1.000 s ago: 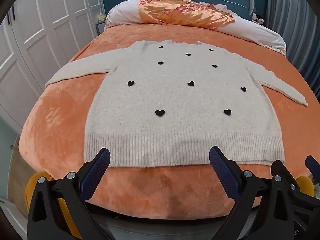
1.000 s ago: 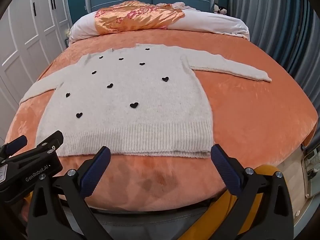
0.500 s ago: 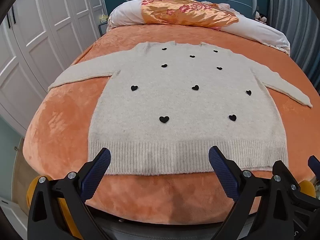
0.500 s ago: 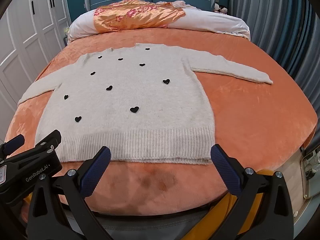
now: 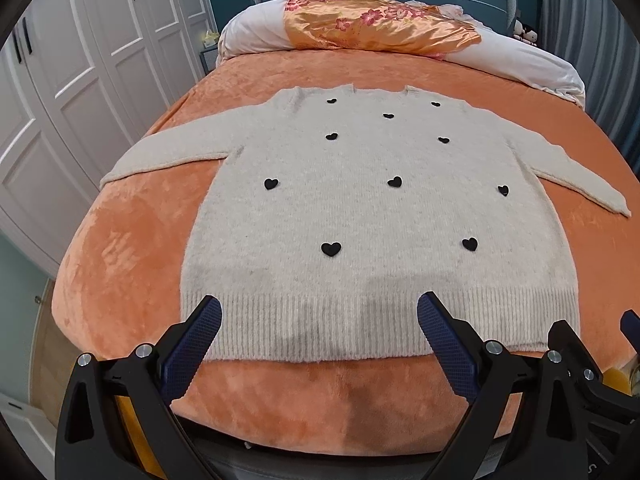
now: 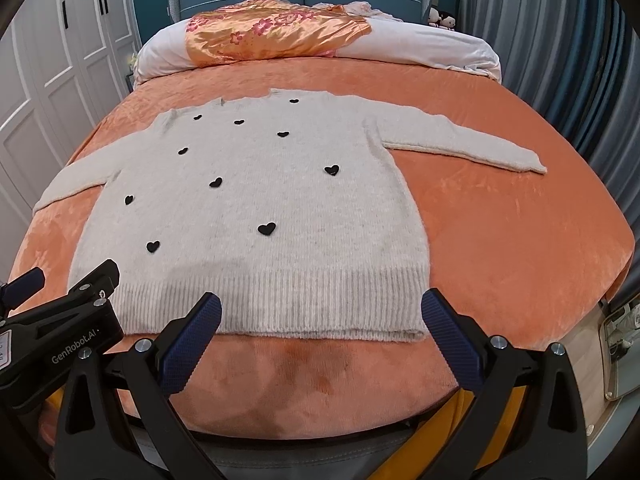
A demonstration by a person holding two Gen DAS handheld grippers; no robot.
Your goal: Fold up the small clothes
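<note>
Woolly and limp, the sweater (image 5: 372,216) should lift easily by its ribbed hem (image 6: 280,304); both grippers (image 5: 319,330) (image 6: 321,318) gape, holding nothing.

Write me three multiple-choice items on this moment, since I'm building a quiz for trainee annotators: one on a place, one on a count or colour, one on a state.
1. Where does the sweater lie?
A. flat on the orange bedspread
B. draped over the pillow
C. hanging on the wardrobe door

2. What colour are the hearts on it?
A. red
B. black
C. white

3. How are the two grippers?
A. both shut on the hem
B. left shut on a sleeve, right open
C. both open, holding nothing

Answers:
1 A: it is spread out on the bedspread, sleeves out to the sides.
2 B: the hearts are black on cream knit.
3 C: the left gripper and right gripper show wide jaws over the ribbed hem, gripping nothing.
</note>
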